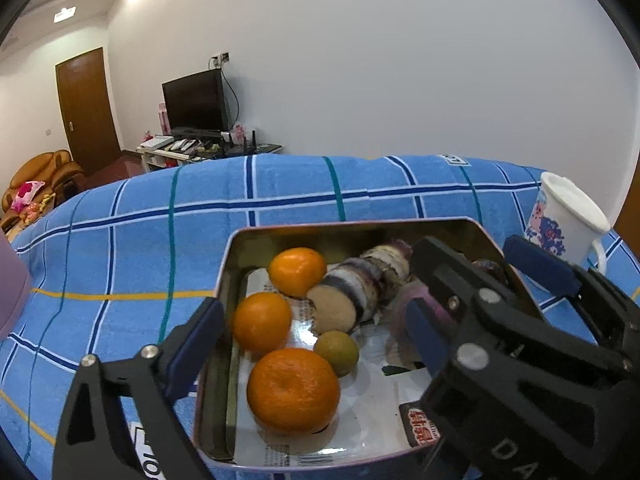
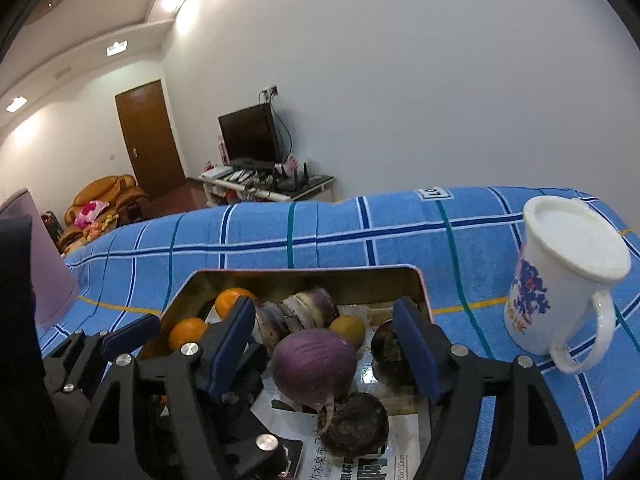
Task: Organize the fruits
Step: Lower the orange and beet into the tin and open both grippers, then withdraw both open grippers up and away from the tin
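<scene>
A metal tin [image 1: 228, 264] stands on the blue checked cloth. In it lie three oranges, the biggest [image 1: 294, 390] nearest me, a small greenish citrus [image 1: 337, 352] and a striped purple-and-white stalk piece [image 1: 360, 288]. My left gripper [image 1: 312, 320] is open wide across the tin's left wall, with the oranges loose between its fingers. In the right wrist view a purple onion [image 2: 314, 368] sits between the pads of my right gripper [image 2: 324, 340], with a gap on each side. A dark round fruit [image 2: 352, 424] lies below it and another [image 2: 384, 352] is half hidden by the right finger.
A white lidded mug [image 2: 560, 280] with a blue and pink print stands on the cloth right of the tin. A lilac object [image 2: 44, 272] rises at the left edge. Printed paper [image 1: 360, 420] lines the tin's floor. Blue cloth [image 1: 120, 248] spreads left and beyond.
</scene>
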The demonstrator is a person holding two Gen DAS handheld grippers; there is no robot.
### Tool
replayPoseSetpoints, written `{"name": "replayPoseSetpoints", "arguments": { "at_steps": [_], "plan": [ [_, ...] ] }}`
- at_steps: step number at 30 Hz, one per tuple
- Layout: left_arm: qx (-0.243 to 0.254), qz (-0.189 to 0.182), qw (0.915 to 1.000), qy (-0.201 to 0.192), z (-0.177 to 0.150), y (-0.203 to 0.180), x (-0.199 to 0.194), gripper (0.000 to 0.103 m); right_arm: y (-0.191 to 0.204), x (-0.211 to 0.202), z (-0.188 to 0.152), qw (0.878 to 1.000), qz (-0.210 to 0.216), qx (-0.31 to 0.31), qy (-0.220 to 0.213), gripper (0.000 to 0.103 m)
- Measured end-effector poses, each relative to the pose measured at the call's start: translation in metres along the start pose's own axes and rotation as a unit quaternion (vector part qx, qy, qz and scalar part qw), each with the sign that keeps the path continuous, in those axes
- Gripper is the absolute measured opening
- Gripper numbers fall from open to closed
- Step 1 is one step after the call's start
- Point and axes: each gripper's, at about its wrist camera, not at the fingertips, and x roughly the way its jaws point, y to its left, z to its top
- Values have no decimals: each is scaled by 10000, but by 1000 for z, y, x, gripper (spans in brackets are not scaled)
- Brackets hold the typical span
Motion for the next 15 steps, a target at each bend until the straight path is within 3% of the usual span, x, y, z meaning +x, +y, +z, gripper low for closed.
{"name": "replayPoseSetpoints", "arguments": {
  "at_steps": [3,7,11,15],
  "plan": [
    [-86,-52,9999,-55,1,3,-3,99,-5,-6,0,9998,28,116,-164,73],
    [-152,90,9985,-509,2,4,-20,100,-14,-23,4,9971,12,388,-654,73],
    [-195,359,9937,-1039,5,7,-37,103,-24,-40,6,9886,-314,680,-1306,81],
    [-236,558,9922,-1090,6,13,-36,103,-25,-46,4,9823,-561,644,-1666,82]
  ]
}}
